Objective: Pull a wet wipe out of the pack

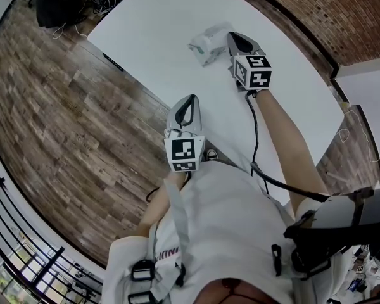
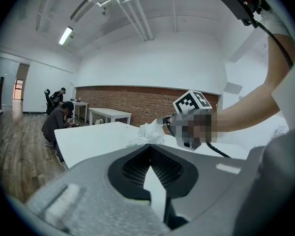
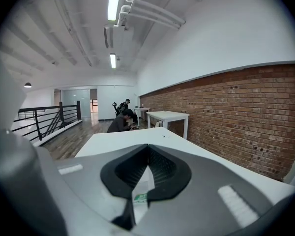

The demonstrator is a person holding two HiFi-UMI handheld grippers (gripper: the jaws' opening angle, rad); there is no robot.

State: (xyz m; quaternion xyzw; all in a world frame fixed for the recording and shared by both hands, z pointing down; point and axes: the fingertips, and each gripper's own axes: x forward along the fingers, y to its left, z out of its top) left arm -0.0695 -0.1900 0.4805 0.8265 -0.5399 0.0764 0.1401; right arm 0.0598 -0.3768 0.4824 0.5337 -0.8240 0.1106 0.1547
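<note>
The wet wipe pack point(image 1: 204, 44), white with a green label, is near the middle of the white table point(image 1: 152, 24). My right gripper point(image 1: 230, 38) is shut on the pack's right edge. In the right gripper view the label point(image 3: 140, 196) shows just under the closed jaws point(image 3: 148, 149). The left gripper view shows the crumpled white pack point(image 2: 150, 132) at the right gripper's tip, seemingly raised off the table. My left gripper point(image 1: 190, 101) is over the table's near edge, well short of the pack. It is shut with nothing in it point(image 2: 150, 149).
The table's left edge point(image 1: 114, 62) drops to a wooden floor point(image 1: 63, 119). Bags point(image 1: 57, 2) lie on the floor beyond the table's corner. A crouching person point(image 2: 59, 122) and more white tables point(image 2: 110, 114) are further back by a brick wall point(image 3: 236, 117). A railing point(image 3: 44, 119) is on the left.
</note>
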